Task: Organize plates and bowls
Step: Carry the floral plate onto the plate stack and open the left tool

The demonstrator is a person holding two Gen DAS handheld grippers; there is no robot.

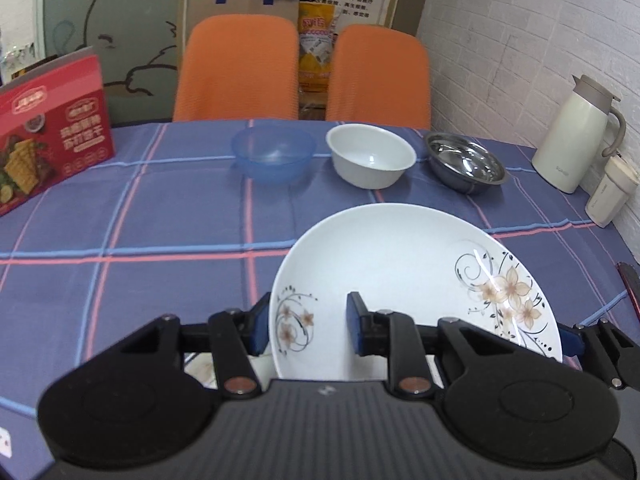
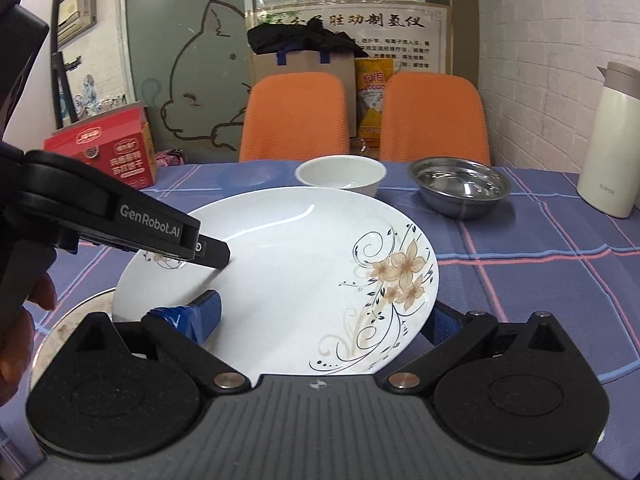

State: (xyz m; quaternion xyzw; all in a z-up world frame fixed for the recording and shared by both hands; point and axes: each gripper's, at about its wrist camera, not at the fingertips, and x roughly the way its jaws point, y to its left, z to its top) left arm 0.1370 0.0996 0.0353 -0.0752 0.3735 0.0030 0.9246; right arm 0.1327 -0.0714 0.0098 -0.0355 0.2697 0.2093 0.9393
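A white plate with flower prints (image 1: 392,280) (image 2: 288,276) is held tilted above the table. My left gripper (image 1: 306,326) straddles its left rim, one blue pad under it and one on its face; it looks shut on the rim. My right gripper (image 2: 324,316) has its blue pads on either side of the plate's right part, wide apart. Another plate (image 2: 64,320) lies beneath, mostly hidden. A blue plastic bowl (image 1: 274,158) (image 2: 252,174), a white bowl (image 1: 370,156) (image 2: 340,176) and a steel bowl (image 1: 464,162) (image 2: 460,186) stand in a row at the far side.
A red biscuit box (image 1: 48,132) (image 2: 104,152) stands at the far left. A cream thermos jug (image 1: 576,136) (image 2: 612,144) and a small cup (image 1: 612,188) stand by the right wall. Two orange chairs (image 1: 240,68) stand behind the checked tablecloth (image 1: 140,220).
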